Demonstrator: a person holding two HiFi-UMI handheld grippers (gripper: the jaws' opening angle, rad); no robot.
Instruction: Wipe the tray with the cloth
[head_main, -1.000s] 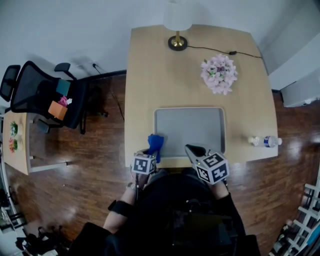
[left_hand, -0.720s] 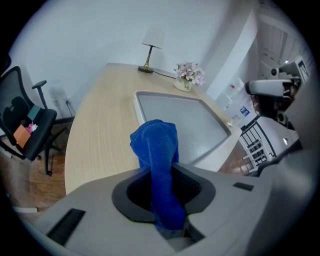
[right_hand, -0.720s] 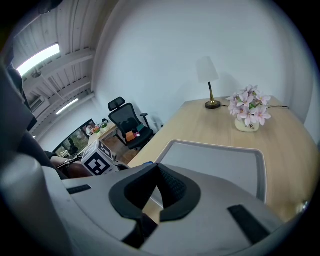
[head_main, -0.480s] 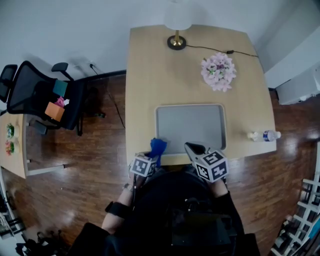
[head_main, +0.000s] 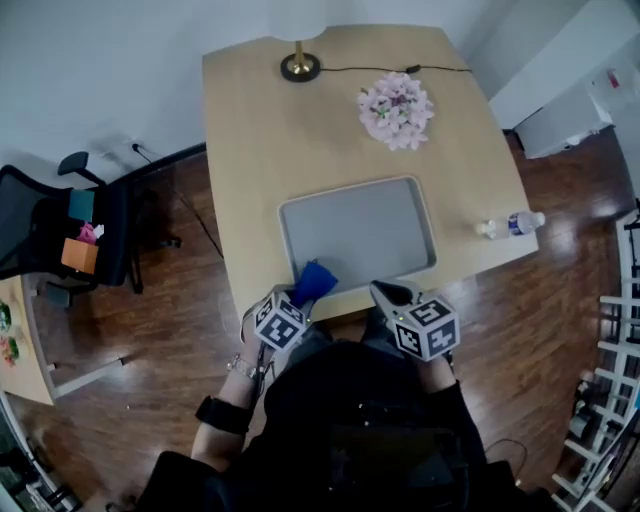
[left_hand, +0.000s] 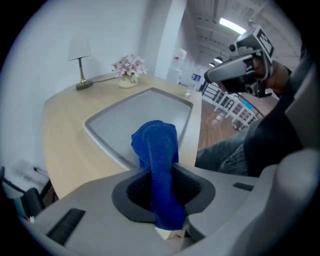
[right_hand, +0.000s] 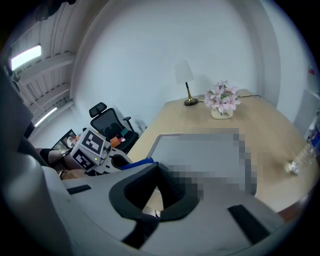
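Since wiping only needs 1 tool on the fabric, the left gripper (left_hand: 162, 190) has its 2 jaws pinched on the blue cloth (left_hand: 157, 145). The cloth sticks out past the pads as a bunched, folded wad at the near left corner of the tray (head_main: 360, 235); whether it touches I cannot tell. The right gripper (right_hand: 156, 172) hangs at the tray's near edge, tips together on nothing, probably kept free for steadying. The tray looks bare, matte grey and shallow-rimmed.
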